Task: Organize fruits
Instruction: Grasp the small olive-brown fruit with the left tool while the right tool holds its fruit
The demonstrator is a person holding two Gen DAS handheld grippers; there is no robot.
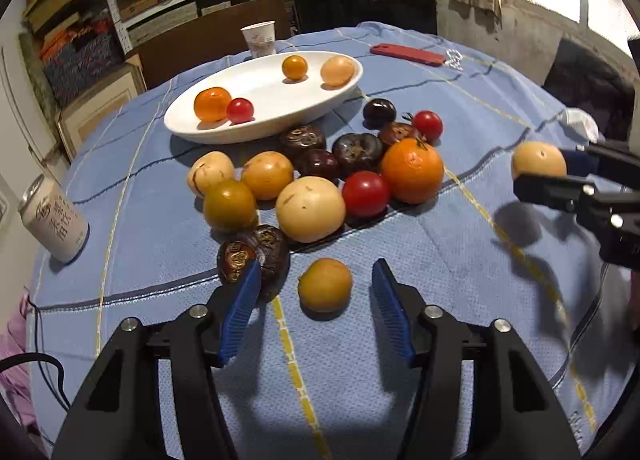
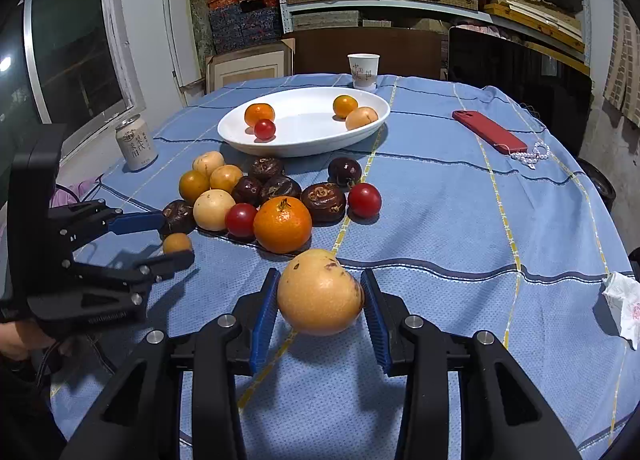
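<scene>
A white oval plate [image 1: 240, 132] [image 2: 304, 146] at the back of the blue tablecloth holds several small fruits. A pile of fruits lies in front of it, with a big orange [image 1: 412, 170] [image 2: 282, 224], red tomatoes and dark fruits. My left gripper [image 1: 316, 292] is open around a small yellow-orange fruit [image 1: 325, 285] [image 2: 177, 243] that rests on the cloth, fingers not touching it. My right gripper [image 2: 320, 296] is shut on a pale yellow round fruit [image 2: 320, 292] [image 1: 538, 160] and holds it above the cloth.
A drink can [image 1: 54, 220] [image 2: 136, 144] stands at the left. A paper cup [image 1: 259, 38] [image 2: 363, 71] stands behind the plate. A red phone [image 2: 489, 131] [image 1: 407, 54] with a bead chain lies at the right. A crumpled tissue [image 2: 624, 304] lies at the right edge.
</scene>
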